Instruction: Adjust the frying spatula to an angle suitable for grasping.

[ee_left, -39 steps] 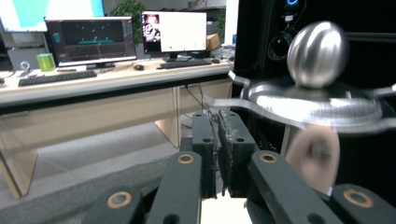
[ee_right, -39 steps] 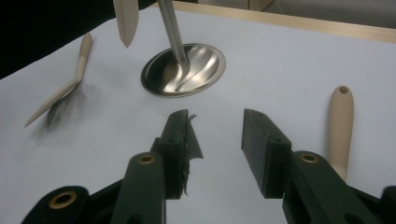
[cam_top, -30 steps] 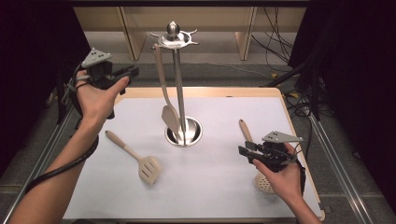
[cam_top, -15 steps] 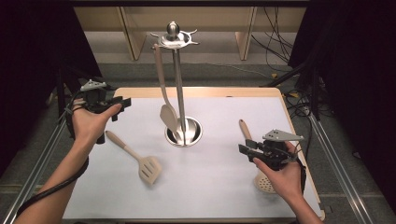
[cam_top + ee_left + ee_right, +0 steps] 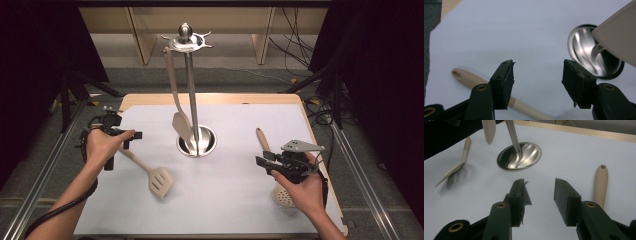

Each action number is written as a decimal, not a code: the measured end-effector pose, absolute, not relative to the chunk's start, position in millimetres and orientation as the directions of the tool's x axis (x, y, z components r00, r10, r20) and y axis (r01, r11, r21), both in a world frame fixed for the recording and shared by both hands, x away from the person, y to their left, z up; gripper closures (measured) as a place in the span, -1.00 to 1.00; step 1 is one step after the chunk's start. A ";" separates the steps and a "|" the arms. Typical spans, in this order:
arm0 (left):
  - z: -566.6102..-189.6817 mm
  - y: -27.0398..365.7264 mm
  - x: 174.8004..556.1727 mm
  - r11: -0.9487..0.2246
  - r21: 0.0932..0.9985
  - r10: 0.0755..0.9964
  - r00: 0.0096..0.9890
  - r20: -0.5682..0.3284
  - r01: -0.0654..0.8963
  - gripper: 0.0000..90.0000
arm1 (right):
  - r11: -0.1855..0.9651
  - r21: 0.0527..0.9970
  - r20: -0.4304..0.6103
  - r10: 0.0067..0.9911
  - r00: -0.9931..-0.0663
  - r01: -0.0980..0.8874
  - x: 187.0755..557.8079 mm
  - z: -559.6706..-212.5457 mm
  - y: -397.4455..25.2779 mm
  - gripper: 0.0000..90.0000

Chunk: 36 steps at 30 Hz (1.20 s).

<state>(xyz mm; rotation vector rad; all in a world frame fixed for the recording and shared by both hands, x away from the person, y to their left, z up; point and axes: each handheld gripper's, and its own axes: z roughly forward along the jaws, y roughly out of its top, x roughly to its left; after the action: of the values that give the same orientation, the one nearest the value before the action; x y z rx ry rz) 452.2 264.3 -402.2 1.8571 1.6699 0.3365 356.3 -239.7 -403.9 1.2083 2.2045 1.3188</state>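
Both grippers sit low over the white sheet in the high view. My left gripper (image 5: 131, 136) hovers at the handle end of the slotted turner (image 5: 150, 173), close over it, though from this height I cannot tell whether it touches. My right gripper (image 5: 264, 162) is held just beside the handle of the skimmer (image 5: 272, 167), whose perforated head pokes out from under my right hand (image 5: 300, 187); my hand hides the middle of it. Between them stands the utensil stand (image 5: 189, 90), its round steel base (image 5: 210, 142) on the sheet, with one pale spatula (image 5: 176, 100) hanging from the top ring. My left hand (image 5: 102, 145) covers most of its gripper's body.

Along my left gripper (image 5: 537, 75) in its own view, the jaws stand wide apart with nothing between them. The turner's handle (image 5: 471, 79) runs behind and below the left jaw, partly hidden by it. The steel base (image 5: 589, 57) lies at the right, overlapped by the blurred blade of the hanging spatula (image 5: 619, 35), cut off at the frame edge.

Looking along my right gripper (image 5: 540, 197), the jaws are likewise apart and empty. The skimmer's handle (image 5: 601, 185) lies just right of the right jaw, its lower part hidden. Farther off are the steel base (image 5: 520, 155) with the post rising from it, the spatula tip (image 5: 489, 131), and the turner (image 5: 454, 167), somewhat blurred.
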 end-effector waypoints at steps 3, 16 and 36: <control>-416.9 268.0 453.1 -0.014 0.560 0.967 0.154 -0.204 0.828 -0.12 | 0.199 0.820 0.196 0.783 -0.590 0.536 353.2 -403.6 -237.0 0.36; -462.2 274.8 460.4 0.035 0.400 0.984 0.038 -0.174 0.916 -0.22 | 0.193 0.822 0.206 0.777 -0.595 0.536 354.4 -406.4 -234.4 0.34; -468.1 275.3 465.7 0.041 0.338 0.988 0.012 -0.152 0.940 -0.23 | 0.222 0.820 0.180 0.775 -0.606 0.528 356.8 -407.7 -235.2 0.33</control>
<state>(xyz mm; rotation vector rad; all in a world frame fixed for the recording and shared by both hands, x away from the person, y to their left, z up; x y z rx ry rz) 465.7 275.3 -468.1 1.9518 1.9816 0.1933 356.8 -235.2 -407.7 1.2260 2.2310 1.3273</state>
